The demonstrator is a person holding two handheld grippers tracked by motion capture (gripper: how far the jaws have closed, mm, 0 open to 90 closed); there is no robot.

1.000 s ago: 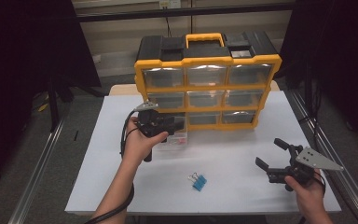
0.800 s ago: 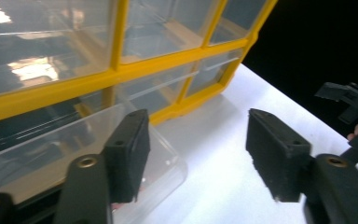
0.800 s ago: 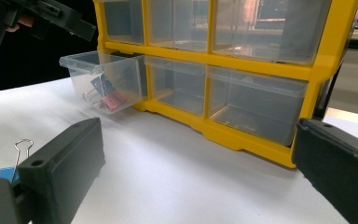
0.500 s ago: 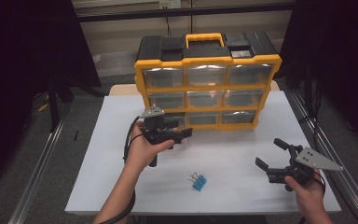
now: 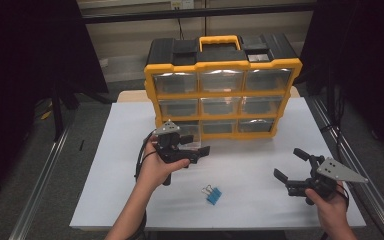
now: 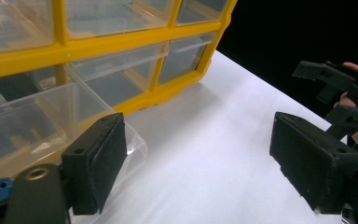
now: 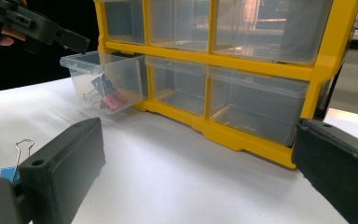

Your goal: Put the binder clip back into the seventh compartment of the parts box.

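The left gripper (image 5: 192, 150), left of centre in the high view, has its jaws apart, just been opening, with nothing between them, beside the pulled-out clear drawer (image 7: 103, 86) at the yellow organizer's (image 5: 222, 92) lower left. A blue binder clip (image 5: 212, 194) lies low on the white worktop (image 5: 250, 165). The right gripper (image 5: 292, 167), lower right, stands with jaws apart, empty.

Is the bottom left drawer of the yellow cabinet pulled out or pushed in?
Pulled out. The clear drawer sticks forward from the yellow cabinet, past its neighbours, with coloured binder clips visible inside.
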